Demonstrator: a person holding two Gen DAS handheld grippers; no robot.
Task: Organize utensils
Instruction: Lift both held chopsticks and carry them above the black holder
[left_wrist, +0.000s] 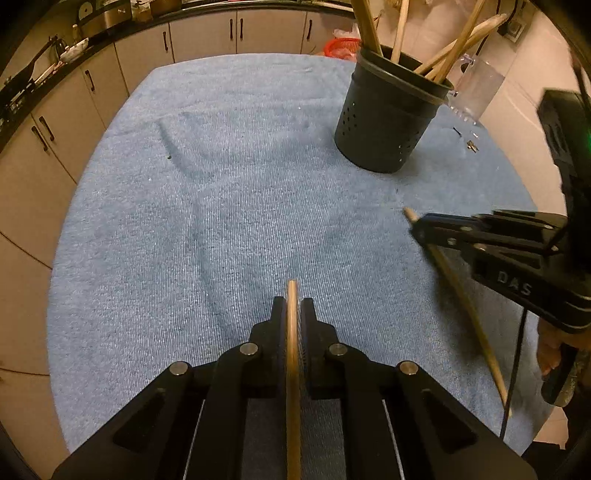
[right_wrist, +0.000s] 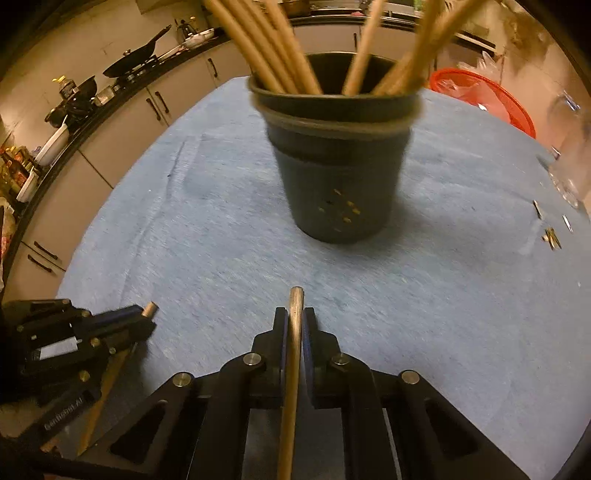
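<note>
Left gripper (left_wrist: 292, 306) and right gripper (right_wrist: 294, 317) each pinching one thin wooden chopstick (left_wrist: 291, 332) beside perforated black plastic holder (left_wrist: 388, 118)

Holder (right_wrist: 338, 162) on cloth (right_wrist: 424, 314) (sticks (right_wrist: 284, 48) inside), basket (right_wrist: 487, 99) behind right.

Holder (right_wrist: 338, 162) blurred; utensil (right_wrist: 255, 40) tops cut off.

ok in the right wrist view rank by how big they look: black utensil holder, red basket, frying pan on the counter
1. black utensil holder, also nearest the camera
2. red basket, partly cut off behind the blue towel
3. frying pan, far back, so its true size is unsure
</note>
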